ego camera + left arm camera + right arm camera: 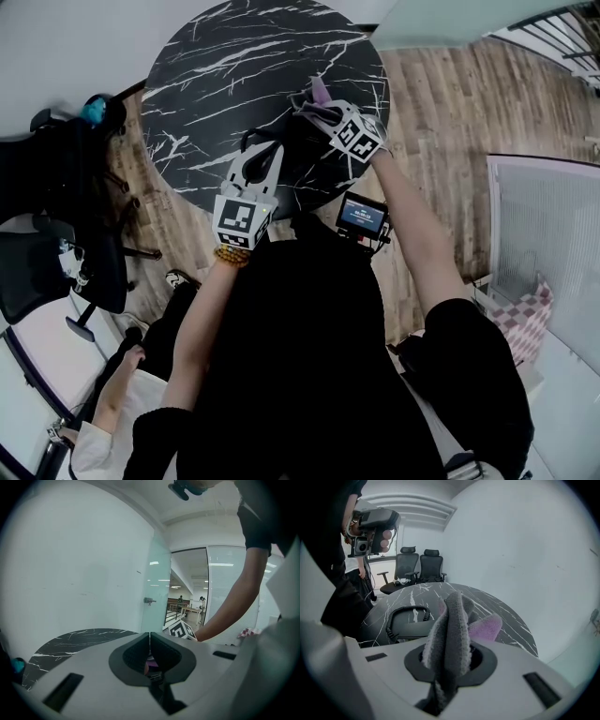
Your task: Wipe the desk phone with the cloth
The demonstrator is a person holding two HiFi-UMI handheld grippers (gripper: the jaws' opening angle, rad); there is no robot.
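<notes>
On the near part of the round black marble table sits the black desk phone, hard to make out against the dark top. In the right gripper view the phone shows with its coiled cord just beyond the jaws. My right gripper is shut on a grey and purple cloth, held above the phone's far side. The cloth sticks up from between the jaws and hides their tips. My left gripper hovers over the phone's near left side, jaws shut with nothing held.
Black office chairs stand left of the table, two more chairs at its far side. A seated person is at lower left. A small camera screen hangs near my body. A glass door lies beyond the table.
</notes>
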